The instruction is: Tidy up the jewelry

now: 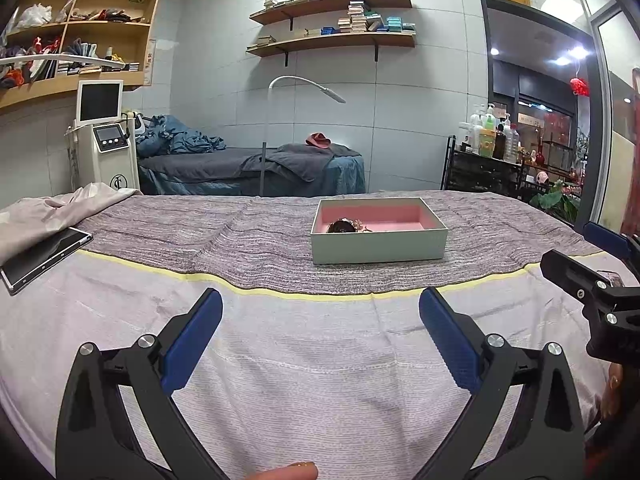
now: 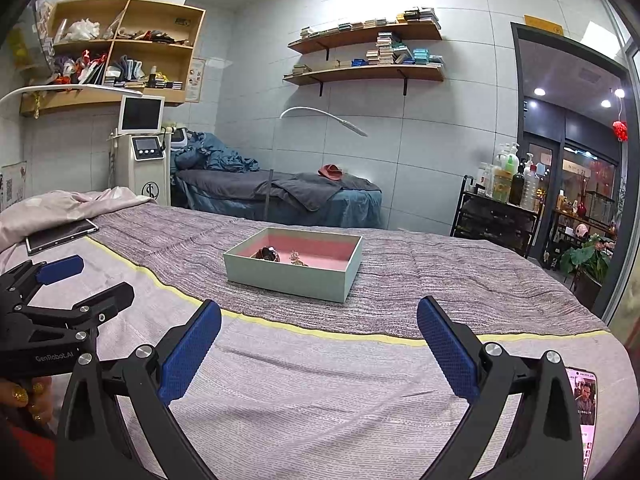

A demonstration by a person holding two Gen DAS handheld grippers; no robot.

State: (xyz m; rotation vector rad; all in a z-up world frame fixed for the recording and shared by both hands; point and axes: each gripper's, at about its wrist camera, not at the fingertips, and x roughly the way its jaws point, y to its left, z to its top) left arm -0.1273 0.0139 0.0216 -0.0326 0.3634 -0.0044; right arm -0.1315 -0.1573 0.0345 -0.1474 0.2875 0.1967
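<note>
Room: treatment room with tiled walls, wall shelves (image 1: 332, 20) stacked with small boxes, a blue-covered couch (image 2: 280, 196) at the back and a cart of bottles (image 1: 486, 152) off to the right.
Surface: bed (image 1: 280, 360) spread with a pale towel near the grippers and a grey striped cloth beyond a yellow edge.
Box: pale green open box (image 1: 378, 246) with a pink lining, straight ahead of the left gripper and well apart from it; ahead and slightly left of the right gripper.
Jewelry: dark round piece (image 2: 267, 254) and small gold-toned piece (image 2: 297, 258) lie on the lining at the box's near-left end; details are too small to tell.
Left gripper: left gripper (image 1: 320, 320) has its blue pads spread wide, holding nothing, over the towel.
Right gripper: right gripper (image 2: 318, 330) is likewise wide apart and holds nothing.
Handling: both pieces are likely light, small and fragile, and smooth metal may slip; the gold one looks thin and could bend.
Where to hold: probably pinch each piece across its sturdiest part with gentle pressure, coming down from above to clear the box wall.
Box grip: light stiff card; its near wall could be steadied if it slides.
Others: tablet (image 1: 42, 256) far left, phone (image 2: 585, 404) beside the right gripper's right finger.
</note>
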